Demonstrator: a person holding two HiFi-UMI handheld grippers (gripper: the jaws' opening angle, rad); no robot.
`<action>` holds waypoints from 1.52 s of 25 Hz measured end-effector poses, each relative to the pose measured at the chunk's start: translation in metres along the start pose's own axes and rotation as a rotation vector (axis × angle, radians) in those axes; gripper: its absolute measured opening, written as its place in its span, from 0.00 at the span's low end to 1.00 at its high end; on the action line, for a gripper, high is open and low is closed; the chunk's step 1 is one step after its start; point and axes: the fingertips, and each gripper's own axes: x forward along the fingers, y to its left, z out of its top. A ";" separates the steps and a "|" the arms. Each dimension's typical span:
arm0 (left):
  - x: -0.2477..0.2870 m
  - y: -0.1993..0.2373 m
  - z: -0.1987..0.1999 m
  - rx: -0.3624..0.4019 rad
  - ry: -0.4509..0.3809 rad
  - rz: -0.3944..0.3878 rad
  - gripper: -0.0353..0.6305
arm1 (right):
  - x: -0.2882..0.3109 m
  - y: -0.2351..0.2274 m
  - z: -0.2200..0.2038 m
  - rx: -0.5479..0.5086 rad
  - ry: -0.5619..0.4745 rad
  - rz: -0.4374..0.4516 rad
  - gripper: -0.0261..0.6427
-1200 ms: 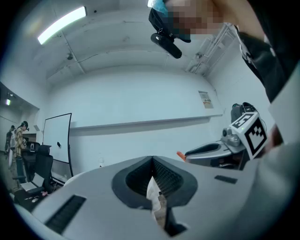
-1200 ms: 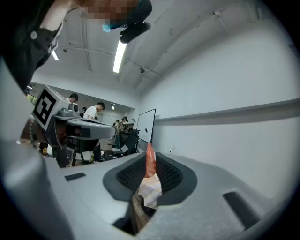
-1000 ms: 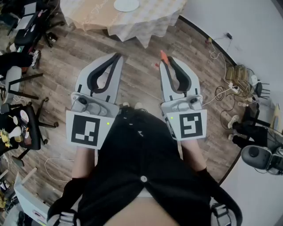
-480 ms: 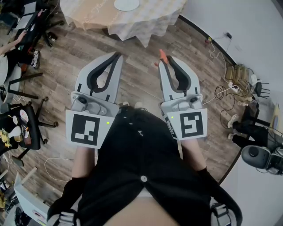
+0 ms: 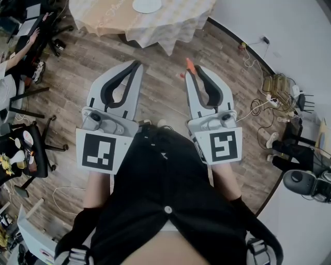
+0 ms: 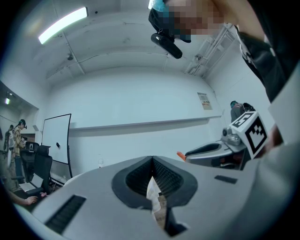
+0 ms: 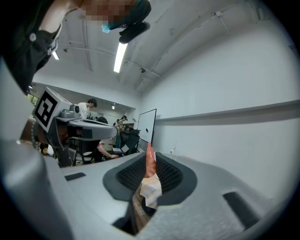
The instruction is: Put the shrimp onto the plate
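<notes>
An orange shrimp [image 5: 189, 64] sticks out past the tips of my right gripper [image 5: 190, 71], which is shut on it. In the right gripper view the shrimp [image 7: 150, 162] stands upright, pinched between the grey jaws. My left gripper [image 5: 136, 65] is shut with nothing in it; in the left gripper view its jaws meet at the tips [image 6: 152, 159]. From there the right gripper [image 6: 206, 150] shows beside it with the shrimp's orange end [image 6: 180, 155]. Both grippers are held over the wooden floor. The white plate [image 5: 147, 5] lies on a cloth-covered table [image 5: 170, 23] further ahead.
Office chairs [image 5: 26, 150] and a seated person [image 5: 10, 67] crowd the left side. Cables and a power strip [image 5: 266, 106] lie on the floor at the right, near the white wall [image 5: 289, 31]. Other people [image 7: 89, 107] work at desks behind.
Both grippers have stayed almost still, with the shrimp still held. The person seated at the left edge has moved an arm.
</notes>
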 end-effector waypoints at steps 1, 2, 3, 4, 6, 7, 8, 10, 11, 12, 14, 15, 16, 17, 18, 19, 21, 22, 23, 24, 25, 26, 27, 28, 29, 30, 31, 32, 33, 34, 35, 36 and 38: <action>0.000 0.001 0.000 0.000 -0.002 -0.001 0.06 | 0.000 0.001 0.000 -0.003 0.000 -0.002 0.11; -0.001 0.002 0.000 -0.001 -0.004 -0.002 0.06 | 0.001 0.002 0.001 -0.004 0.001 -0.004 0.11; -0.001 0.003 0.000 0.000 -0.006 -0.003 0.06 | 0.002 0.002 0.001 -0.004 0.001 -0.006 0.11; -0.001 0.003 0.000 0.001 -0.007 -0.005 0.06 | 0.002 0.002 0.001 -0.004 0.000 -0.007 0.12; -0.002 0.003 0.000 0.004 -0.008 -0.009 0.06 | 0.003 0.003 0.001 -0.003 -0.002 -0.012 0.12; -0.002 0.004 0.000 0.006 -0.009 -0.012 0.06 | 0.003 0.003 0.001 -0.002 -0.003 -0.015 0.12; -0.003 0.005 -0.001 0.009 -0.009 -0.015 0.06 | 0.004 0.004 0.002 -0.002 -0.004 -0.018 0.12; -0.004 0.008 -0.002 0.010 -0.011 -0.017 0.06 | 0.007 0.006 0.002 -0.002 -0.006 -0.023 0.12; -0.004 0.010 -0.002 0.011 -0.013 -0.018 0.06 | 0.008 0.007 0.003 -0.003 -0.006 -0.025 0.11; -0.005 0.012 -0.001 0.012 -0.015 -0.020 0.06 | 0.008 0.008 0.003 -0.005 -0.006 -0.028 0.12; -0.007 0.014 -0.001 0.016 -0.019 -0.024 0.06 | 0.009 0.011 0.003 -0.007 -0.006 -0.033 0.12; -0.009 0.015 -0.002 0.016 -0.020 -0.025 0.06 | 0.009 0.013 0.004 -0.006 -0.006 -0.037 0.12; -0.011 0.016 -0.002 0.017 -0.020 -0.027 0.06 | 0.009 0.014 0.004 -0.005 -0.007 -0.040 0.11; -0.012 0.017 -0.003 0.017 -0.021 -0.029 0.06 | 0.010 0.015 0.004 -0.004 -0.008 -0.045 0.12; -0.013 0.018 -0.003 0.018 -0.023 -0.031 0.06 | 0.010 0.016 0.004 -0.004 -0.009 -0.049 0.12; -0.014 0.019 -0.003 0.020 -0.025 -0.033 0.06 | 0.011 0.017 0.005 -0.004 -0.011 -0.053 0.12; -0.018 0.022 -0.003 0.025 -0.028 -0.037 0.06 | 0.011 0.020 0.005 -0.004 -0.014 -0.060 0.12; -0.020 0.023 -0.004 0.027 -0.028 -0.038 0.06 | 0.011 0.022 0.006 -0.005 -0.014 -0.064 0.12; -0.022 0.024 -0.004 0.028 -0.030 -0.038 0.06 | 0.010 0.023 0.006 -0.005 -0.015 -0.067 0.12; -0.023 0.024 -0.005 0.030 -0.032 -0.038 0.06 | 0.010 0.025 0.006 -0.007 -0.016 -0.070 0.12; -0.025 0.025 -0.005 0.031 -0.034 -0.038 0.06 | 0.010 0.026 0.006 -0.010 -0.017 -0.073 0.12; -0.027 0.026 -0.006 0.031 -0.036 -0.037 0.06 | 0.009 0.028 0.006 -0.012 -0.017 -0.075 0.12; -0.028 0.027 -0.007 0.030 -0.037 -0.036 0.06 | 0.009 0.029 0.006 -0.015 -0.017 -0.076 0.12; -0.029 0.028 -0.007 0.028 -0.037 -0.036 0.06 | 0.009 0.030 0.006 -0.017 -0.017 -0.076 0.12; -0.031 0.029 -0.008 0.026 -0.038 -0.035 0.06 | 0.009 0.032 0.006 -0.020 -0.016 -0.077 0.12; -0.033 0.030 -0.008 0.025 -0.040 -0.035 0.06 | 0.010 0.034 0.006 -0.022 -0.015 -0.078 0.12; -0.034 0.031 -0.008 0.024 -0.041 -0.036 0.06 | 0.010 0.035 0.007 -0.024 -0.015 -0.080 0.11; -0.036 0.032 -0.007 0.024 -0.043 -0.037 0.06 | 0.009 0.036 0.008 -0.026 -0.016 -0.084 0.12; -0.037 0.032 -0.007 0.026 -0.046 -0.038 0.06 | 0.008 0.036 0.009 -0.027 -0.018 -0.088 0.12; -0.037 0.032 -0.006 0.027 -0.048 -0.039 0.06 | 0.008 0.036 0.009 -0.028 -0.019 -0.093 0.12; -0.037 0.033 -0.006 0.029 -0.050 -0.040 0.06 | 0.007 0.035 0.010 -0.028 -0.019 -0.099 0.11; -0.037 0.033 -0.006 0.030 -0.051 -0.039 0.06 | 0.006 0.034 0.010 -0.028 -0.019 -0.103 0.11; -0.036 0.034 -0.005 0.027 -0.054 -0.037 0.06 | 0.005 0.031 0.009 -0.024 -0.018 -0.112 0.12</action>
